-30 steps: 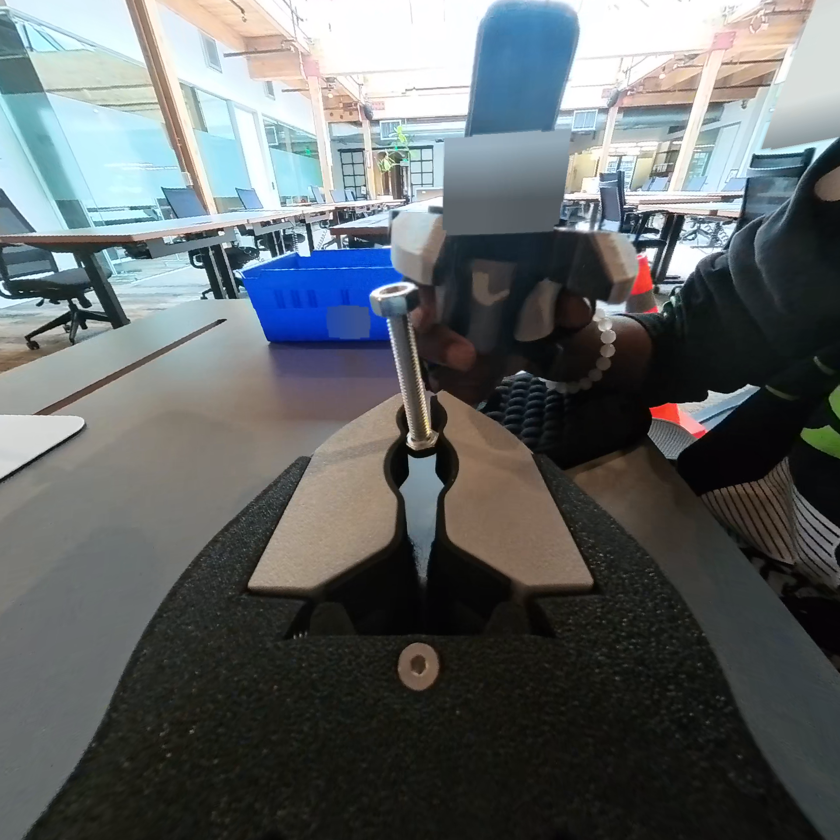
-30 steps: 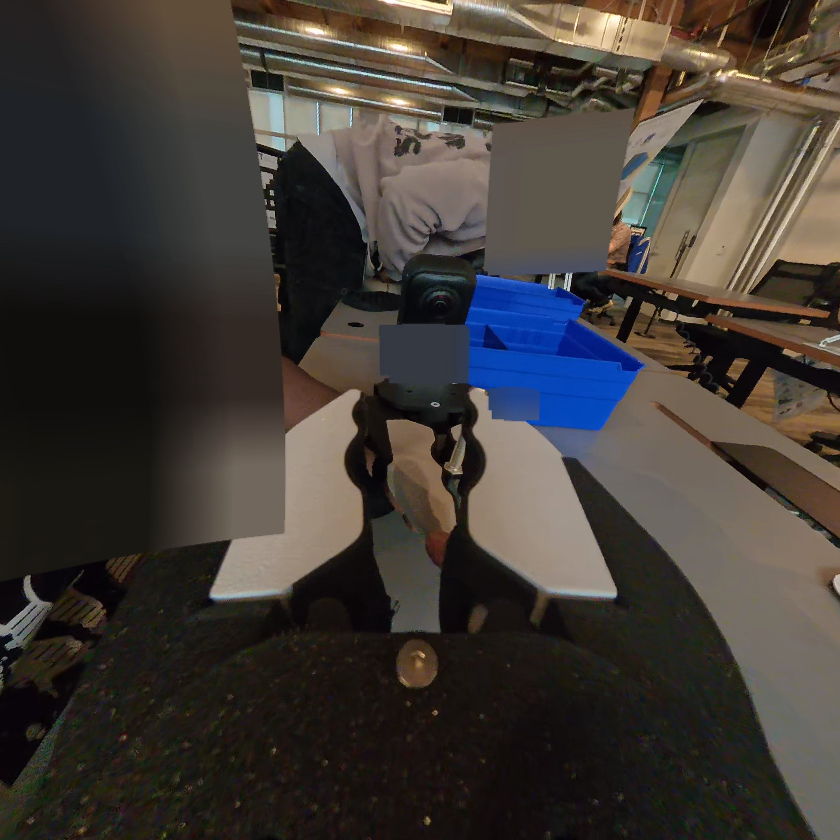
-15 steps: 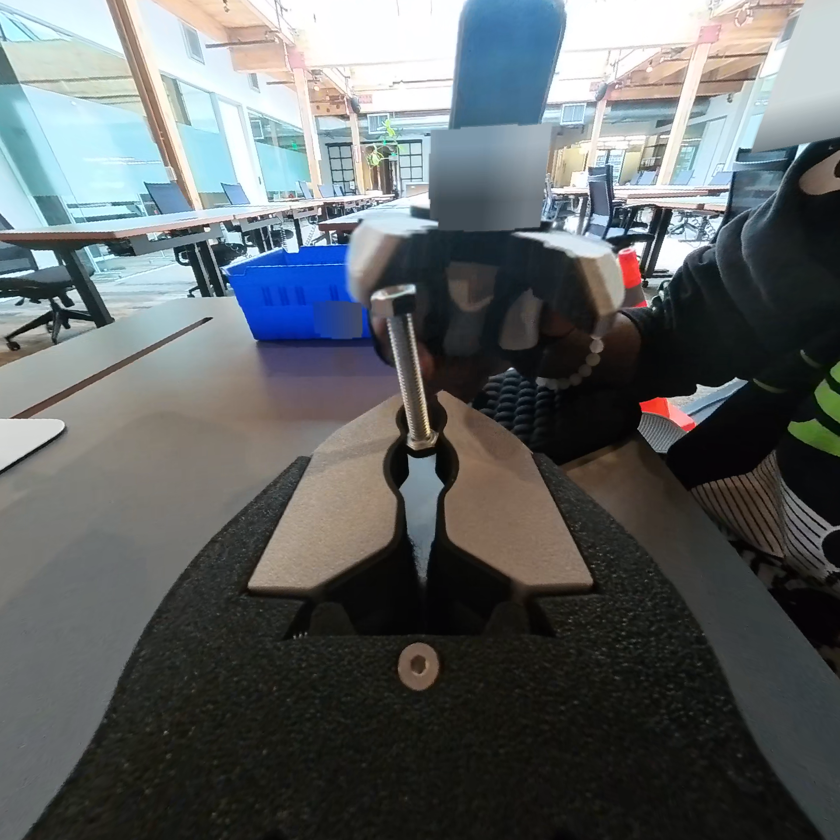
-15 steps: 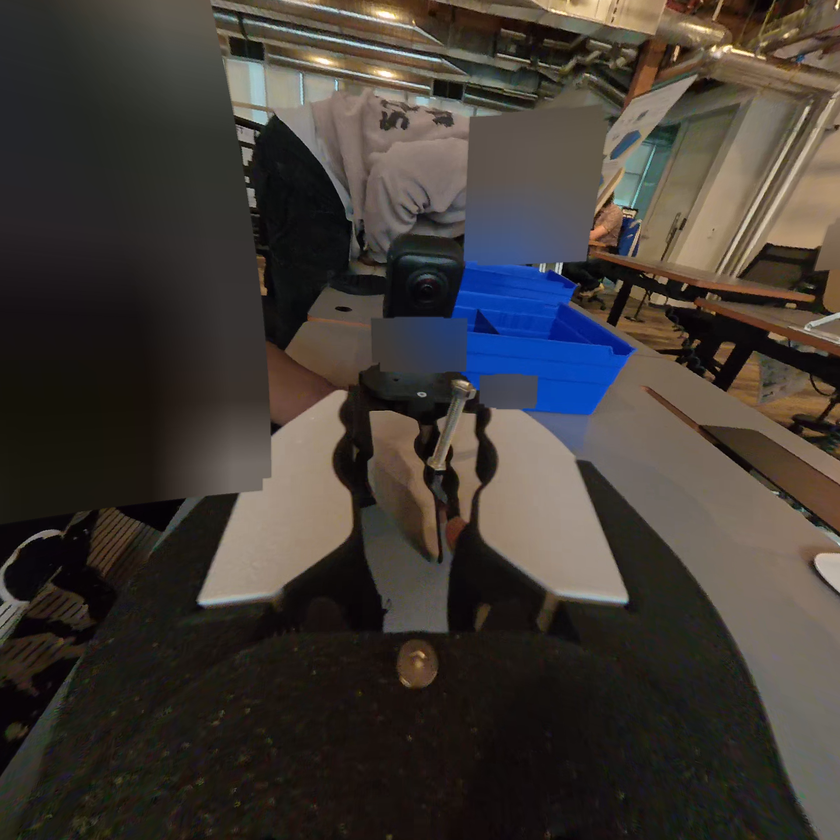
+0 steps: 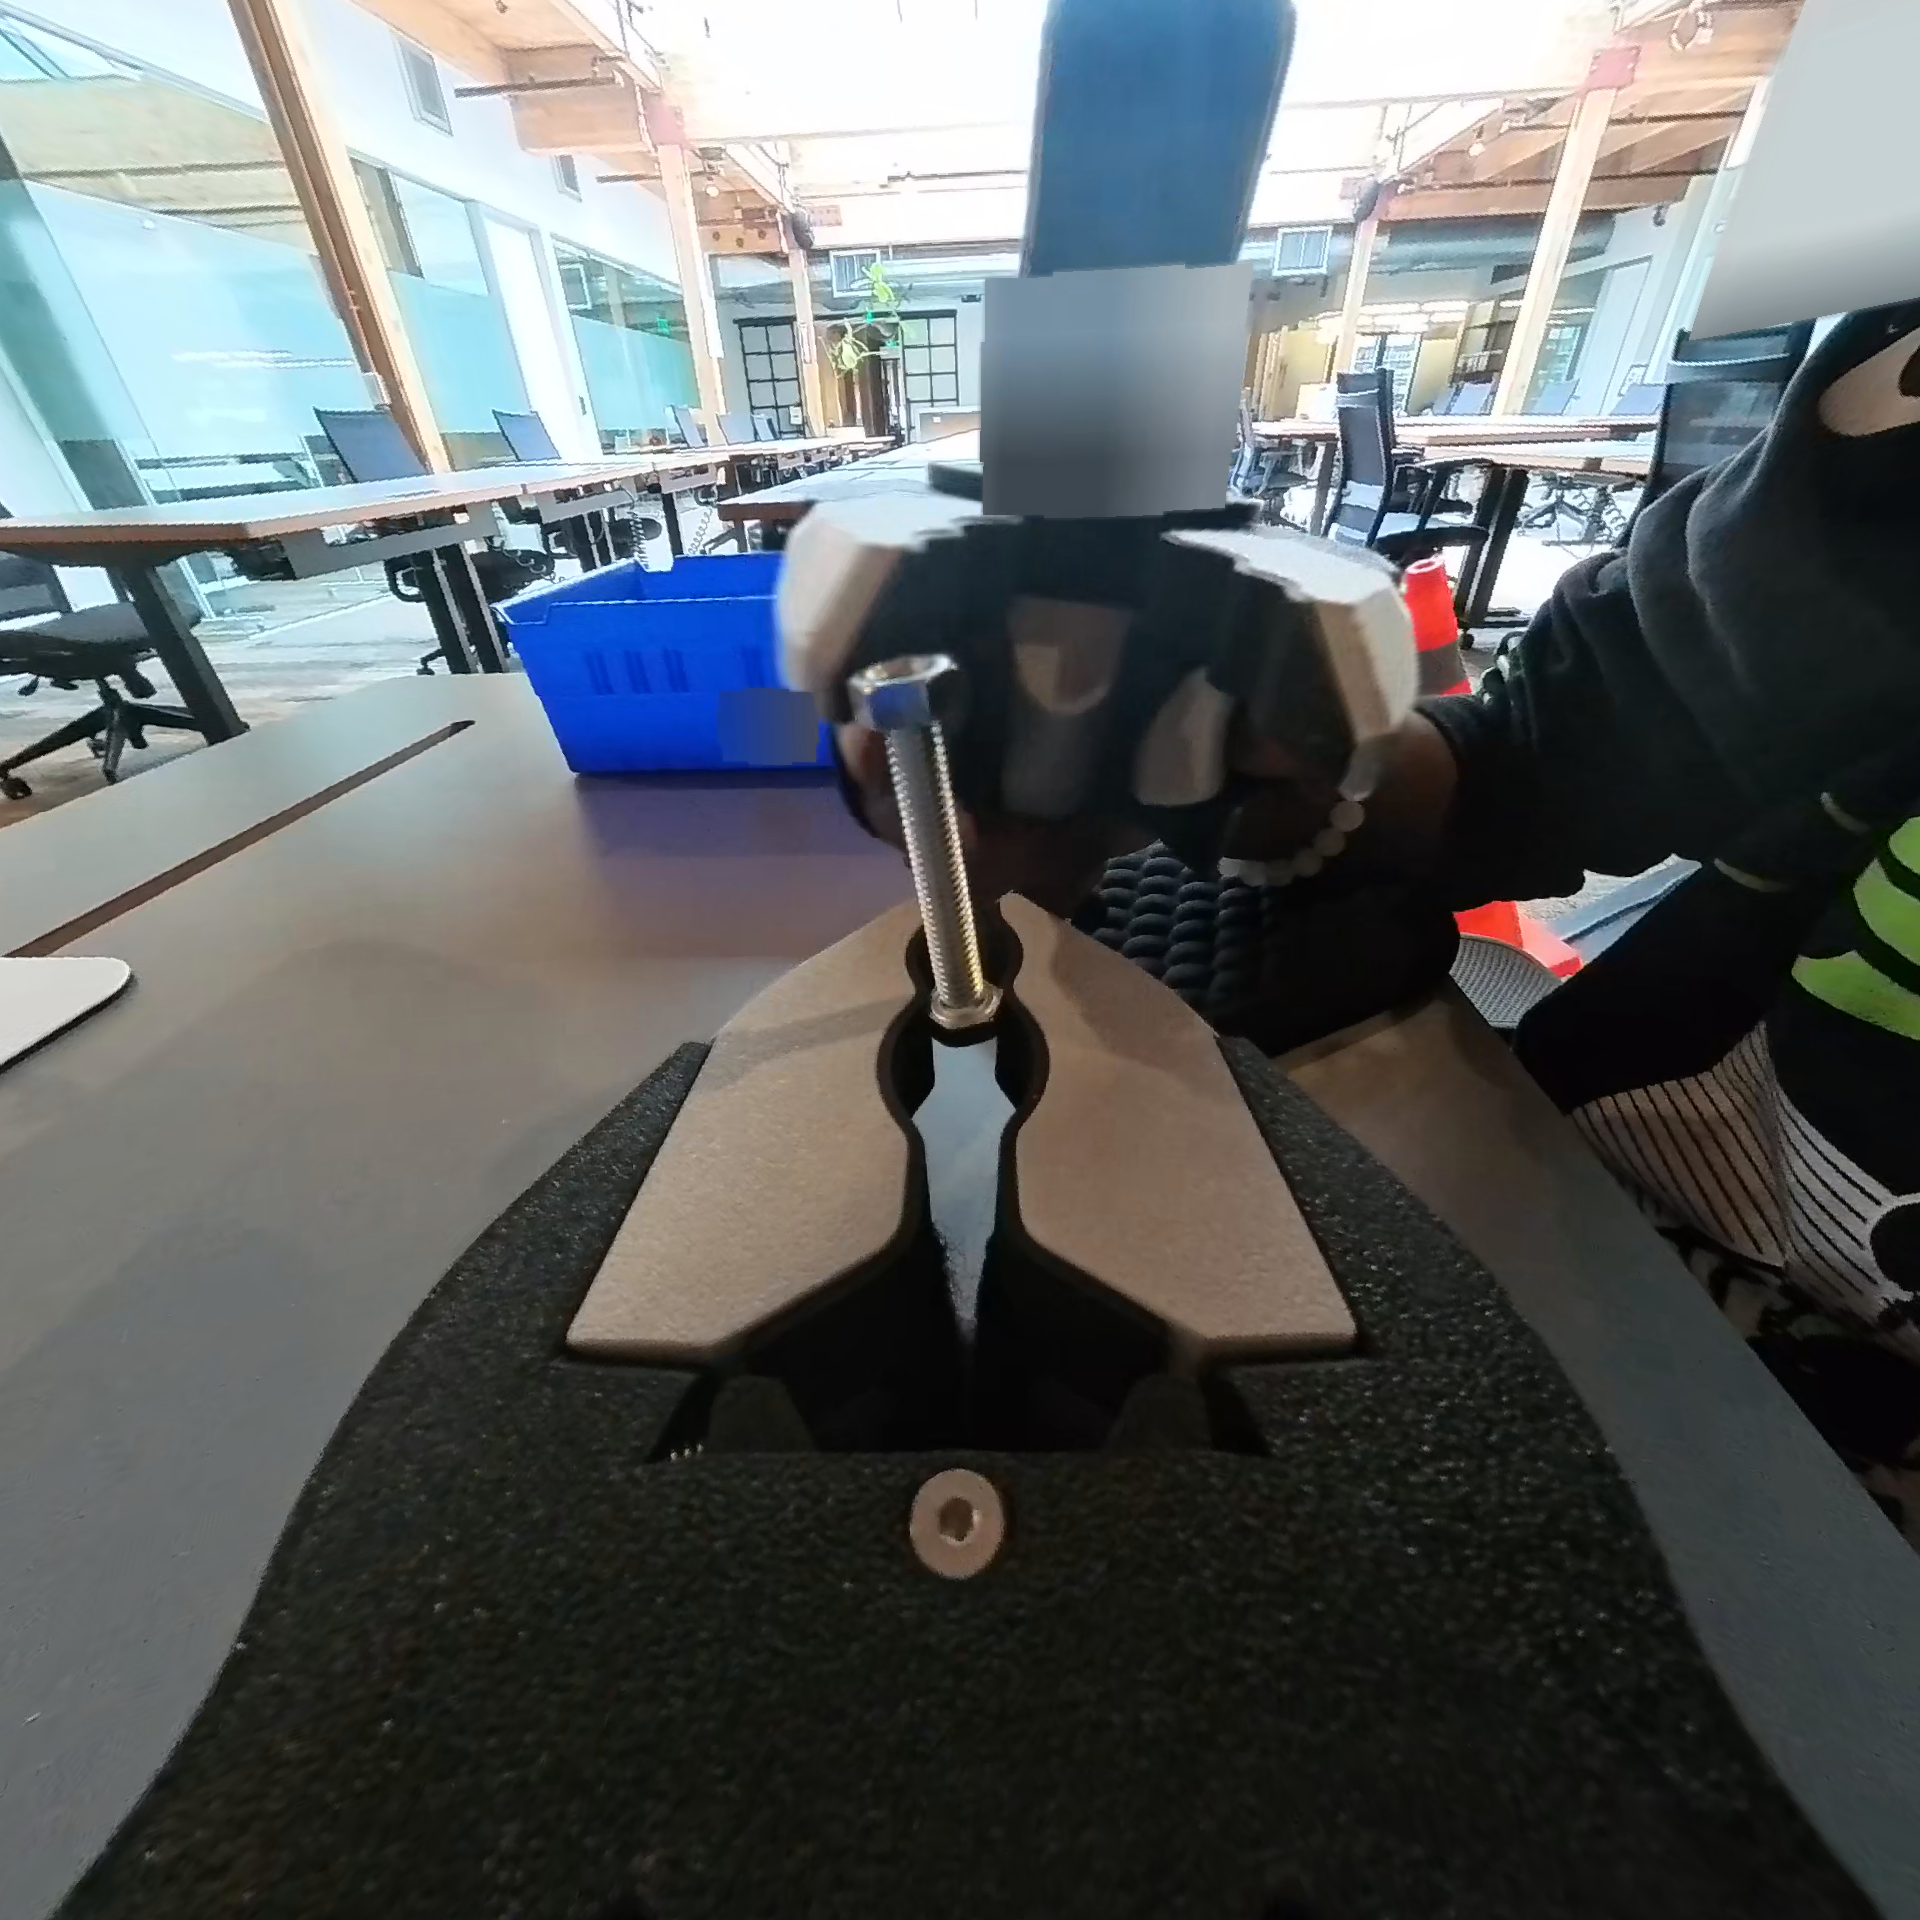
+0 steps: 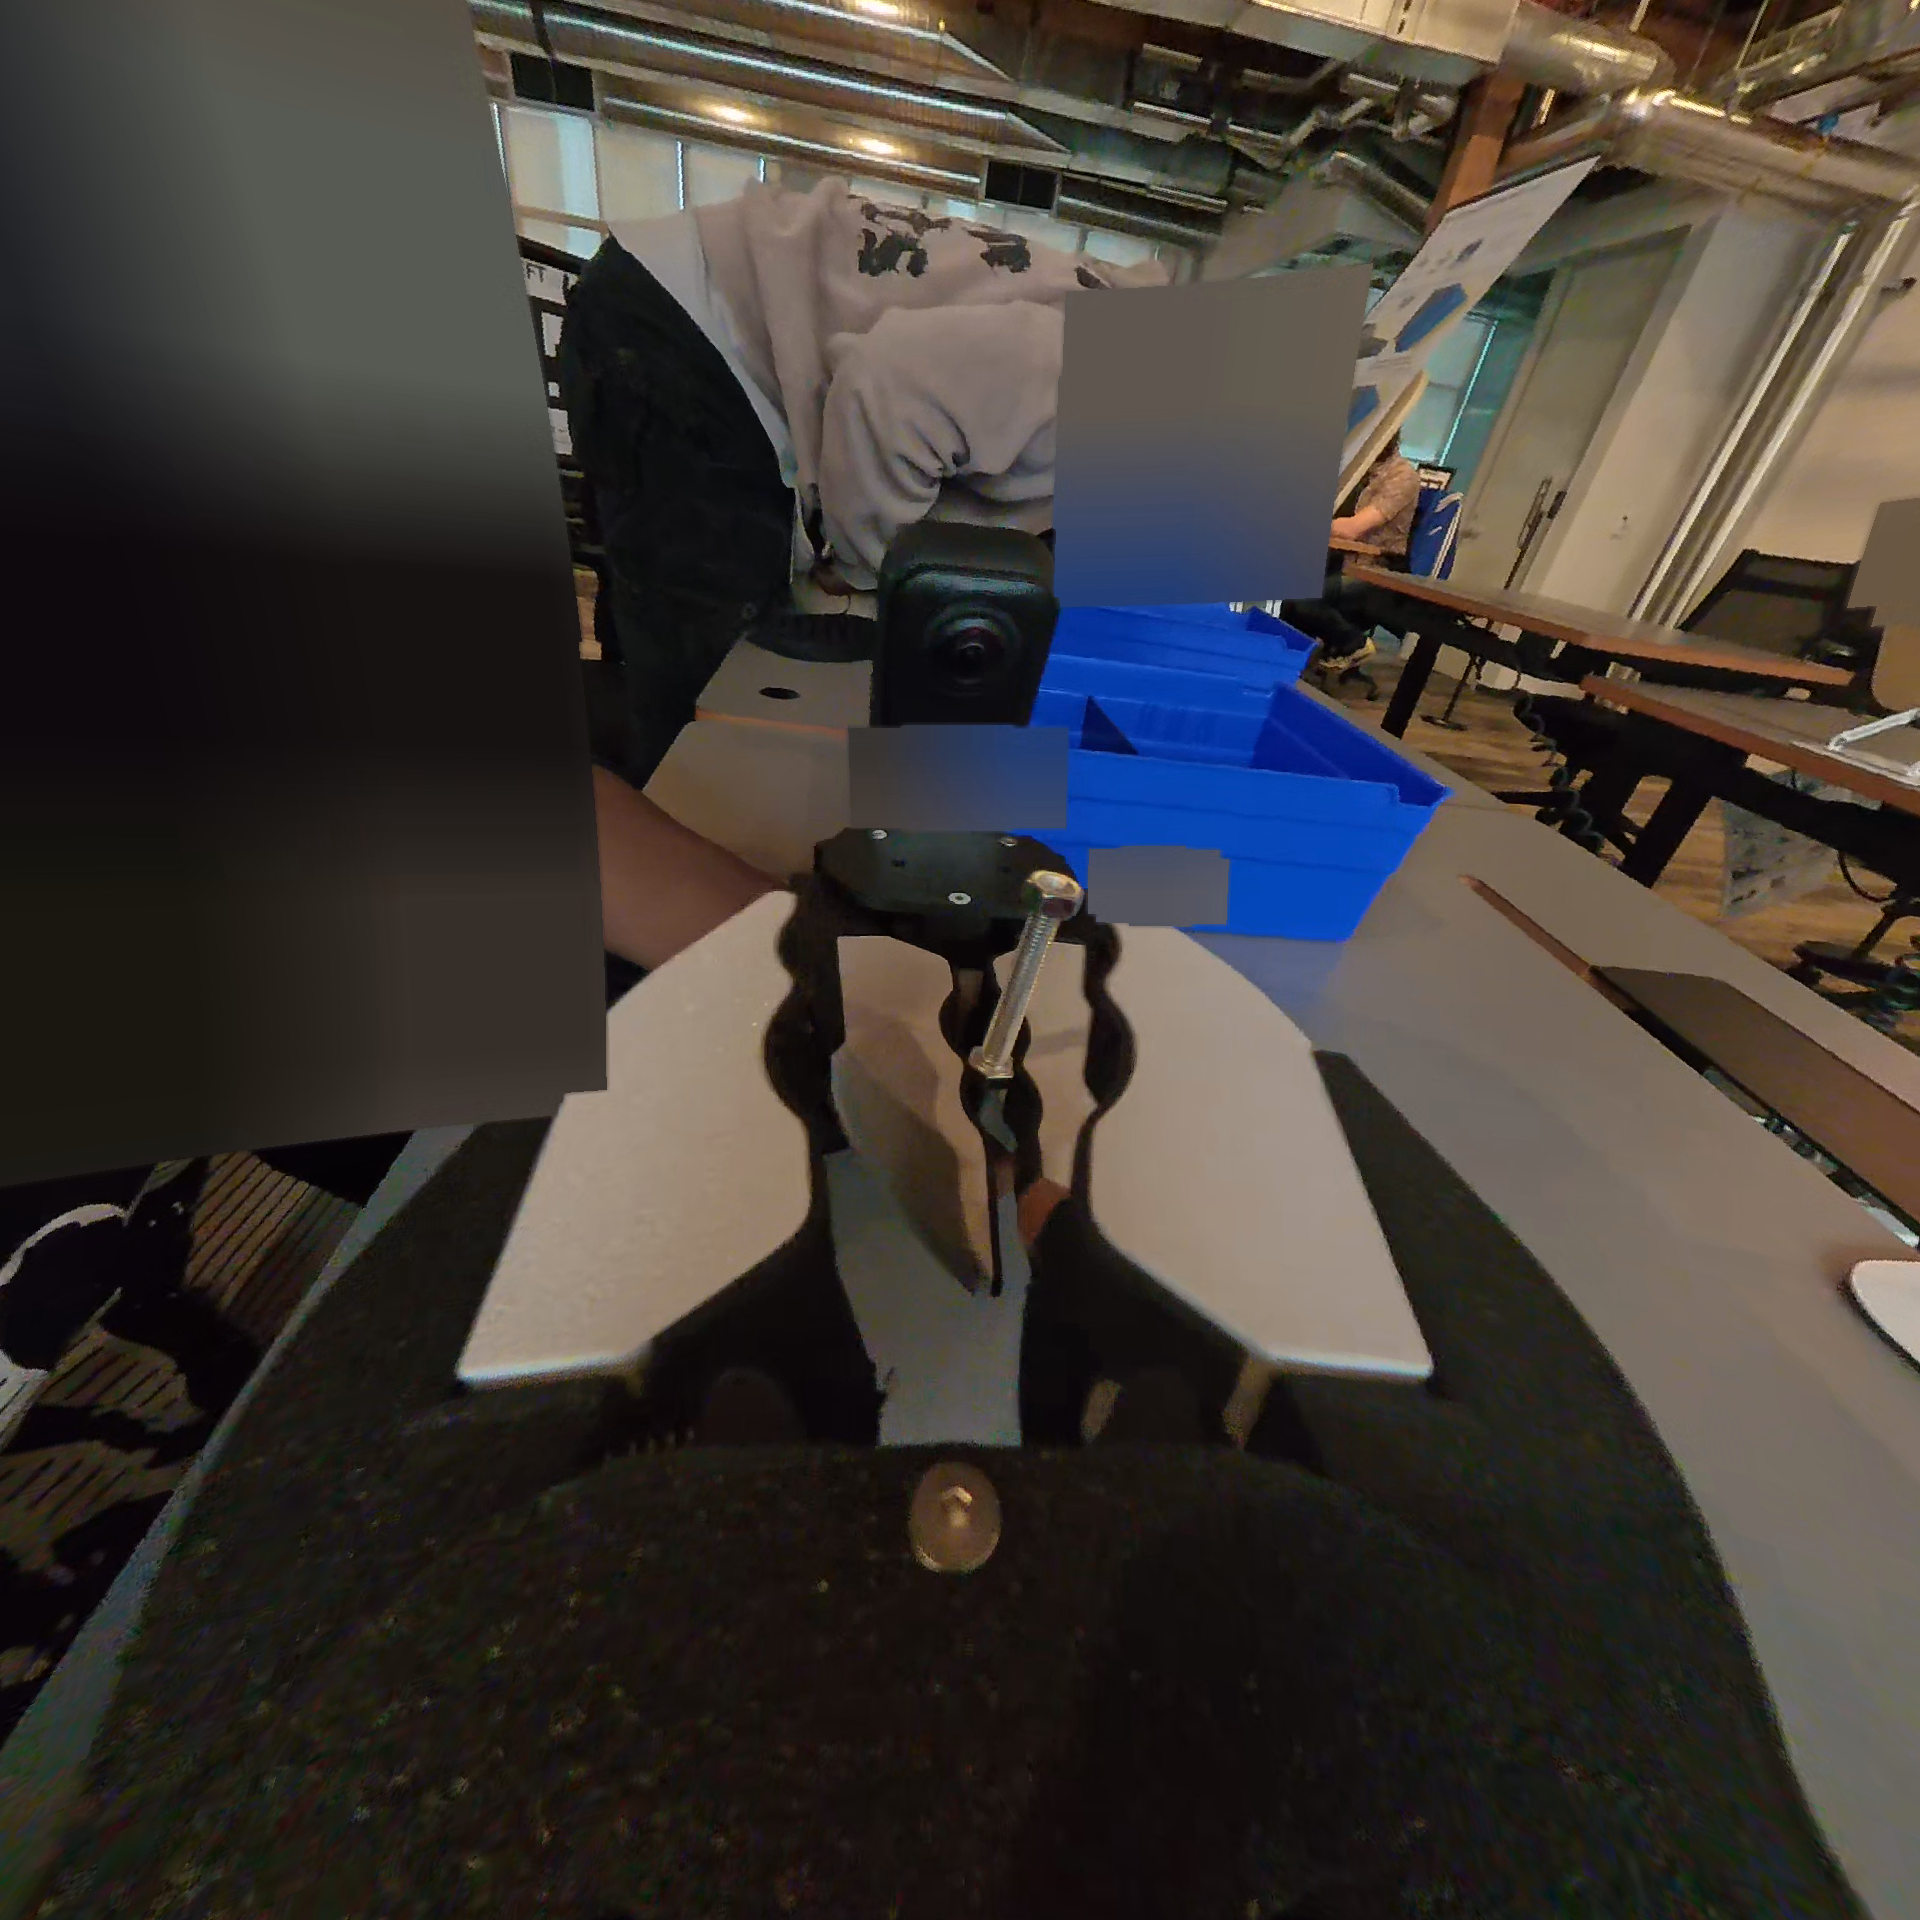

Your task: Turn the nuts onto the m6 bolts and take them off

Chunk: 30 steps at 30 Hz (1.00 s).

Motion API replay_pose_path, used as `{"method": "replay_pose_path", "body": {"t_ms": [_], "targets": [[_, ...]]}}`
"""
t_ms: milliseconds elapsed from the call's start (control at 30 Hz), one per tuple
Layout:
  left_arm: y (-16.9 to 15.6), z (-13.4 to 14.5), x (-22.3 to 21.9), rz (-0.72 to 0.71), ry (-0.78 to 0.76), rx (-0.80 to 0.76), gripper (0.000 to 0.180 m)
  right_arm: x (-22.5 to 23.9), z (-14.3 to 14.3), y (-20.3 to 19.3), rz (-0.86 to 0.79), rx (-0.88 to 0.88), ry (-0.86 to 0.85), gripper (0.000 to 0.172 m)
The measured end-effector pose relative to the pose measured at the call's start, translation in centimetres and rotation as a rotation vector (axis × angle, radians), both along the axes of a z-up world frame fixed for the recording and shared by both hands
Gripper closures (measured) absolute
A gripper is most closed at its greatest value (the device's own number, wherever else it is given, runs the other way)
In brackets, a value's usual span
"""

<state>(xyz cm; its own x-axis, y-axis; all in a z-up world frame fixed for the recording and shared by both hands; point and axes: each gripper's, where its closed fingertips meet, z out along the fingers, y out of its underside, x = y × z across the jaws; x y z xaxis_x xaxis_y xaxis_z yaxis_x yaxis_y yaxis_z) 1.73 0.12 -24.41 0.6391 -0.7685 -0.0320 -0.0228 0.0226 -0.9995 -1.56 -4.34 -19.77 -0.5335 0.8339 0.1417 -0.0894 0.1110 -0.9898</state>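
Right at our left gripper [image 5: 961, 1023] tips we've got the nut [image 5: 966, 1006] clamped, bolt [image 5: 935, 831] pointing up and away toward our right gripper [image 6: 961, 1023], jaws spread wide around it.

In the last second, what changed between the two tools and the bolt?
The right tool opened wider and now stands open around the silver threaded bolt, touching nothing. In its view the bolt head has tipped further right. The left tool stayed shut at the bolt's lower end by the silver nut. The blue plastic bin stayed put.
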Motion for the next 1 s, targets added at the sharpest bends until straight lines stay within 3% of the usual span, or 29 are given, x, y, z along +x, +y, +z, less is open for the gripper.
{"method": "replay_pose_path", "body": {"t_ms": [67, 133, 300, 467, 633, 800, 833, 933, 1000], "targets": [[0.02, 0.08, -0.11, 0.003, -0.004, 0.002, 0.174, 0.48, 0.24, -0.17, 0.022, 0.011, 0.022, 0.146], [0.03, 0.13, -0.2, 0.006, -0.007, 0.003, 0.174, 0.6, 0.51, -0.06, 0.025, -0.006, 0.032, 0.152], [0.0, -0.06, 0.09, -0.003, 0.002, -0.002, 0.174, -0.05, 0.08, 0.17, -0.008, -0.009, 0.005, 0.12], [0.02, 0.07, -0.12, 0.0, -0.006, 0.0, 0.174, 0.54, 0.66, 0.23, 0.002, -0.005, 0.042, 0.149], [-0.04, -0.2, 0.19, -0.009, 0.011, -0.004, 0.174, -0.11, 0.09, 0.39, -0.022, -0.011, 0.003, 0.121], [0.03, -0.11, -0.06, -0.002, 0.005, -0.003, 0.174, 0.49, 0.5, 0.17, 0.003, -0.007, 0.028, 0.149], [0.02, -0.09, -0.06, -0.002, 0.004, -0.002, 0.174, 0.44, 0.47, 0.23, 0.003, -0.014, 0.023, 0.149], [-0.01, -0.16, 0.09, -0.008, 0.009, -0.003, 0.174, -0.14, -0.14, 0.36, -0.023, -0.002, -0.006, 0.125], [-0.01, -0.2, 0.11, -0.008, 0.011, -0.003, 0.174, -0.11, -0.24, 0.12, -0.014, 0.008, -0.01, 0.128]]}}
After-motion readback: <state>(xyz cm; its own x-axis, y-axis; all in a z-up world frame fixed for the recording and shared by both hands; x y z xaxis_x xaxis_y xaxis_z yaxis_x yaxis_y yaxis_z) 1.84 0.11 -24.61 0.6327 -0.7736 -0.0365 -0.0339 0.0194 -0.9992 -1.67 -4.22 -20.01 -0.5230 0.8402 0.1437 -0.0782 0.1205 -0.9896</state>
